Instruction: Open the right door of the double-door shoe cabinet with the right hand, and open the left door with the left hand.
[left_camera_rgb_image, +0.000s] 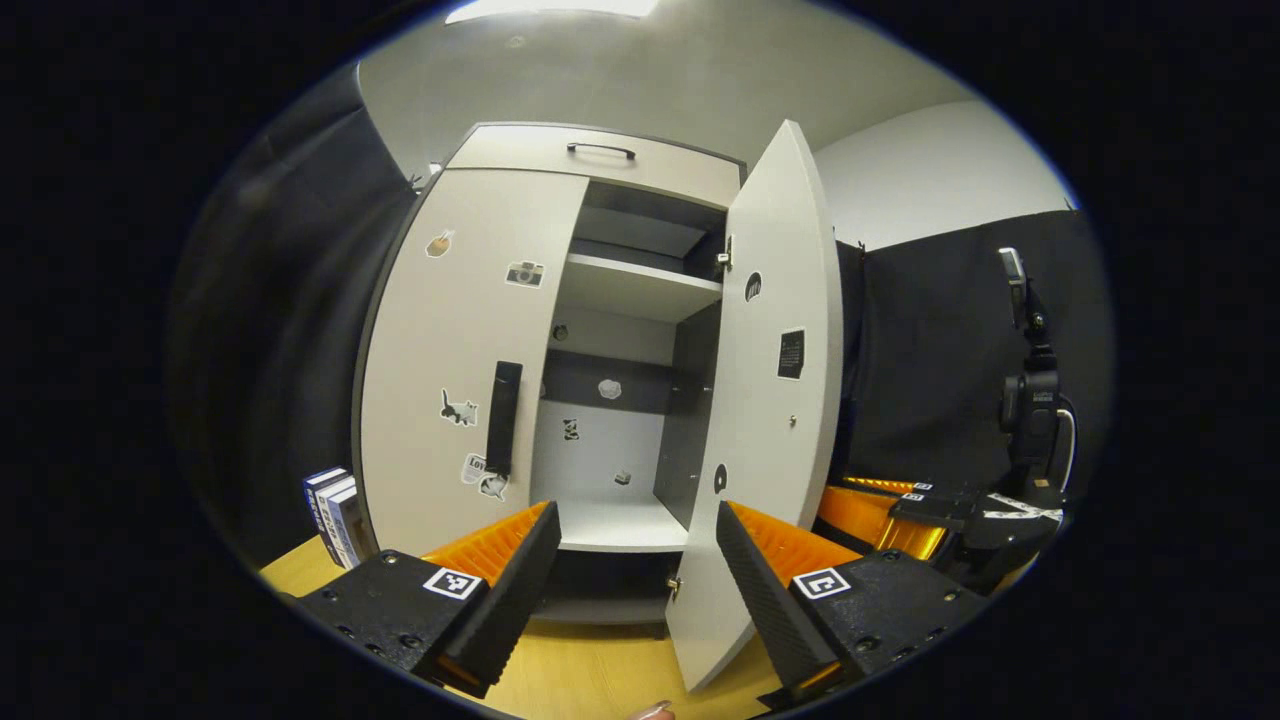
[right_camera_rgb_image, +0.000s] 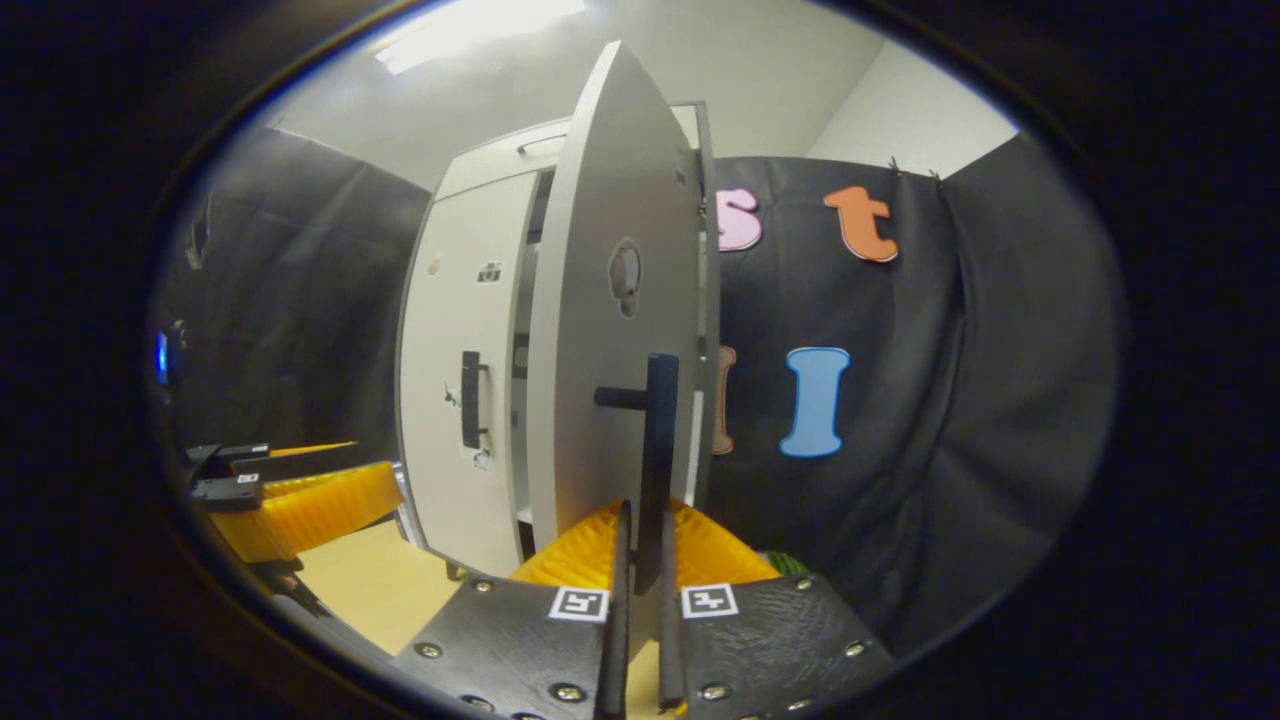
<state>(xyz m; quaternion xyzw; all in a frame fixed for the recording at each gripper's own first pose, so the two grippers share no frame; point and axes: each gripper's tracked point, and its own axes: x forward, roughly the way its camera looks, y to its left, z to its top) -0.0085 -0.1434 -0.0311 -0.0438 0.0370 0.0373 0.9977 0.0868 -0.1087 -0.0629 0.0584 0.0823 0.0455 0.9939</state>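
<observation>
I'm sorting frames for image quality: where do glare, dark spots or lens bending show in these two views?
Left gripper view: ceiling light blown out at the top; fisheye bows the left door and the open right door; cabinet interior shaded but readable. Right gripper view: ceiling light glares at upper left; the right door's handle is sharp; dim towards the edges.

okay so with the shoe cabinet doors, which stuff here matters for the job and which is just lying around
Job:
right door, swung open
its handle, clamped in the right gripper
left door, closed
left door handle
left gripper, jaws apart

Lying about:
boxes beside the cabinet
camera stand
stickers on the doors
</observation>
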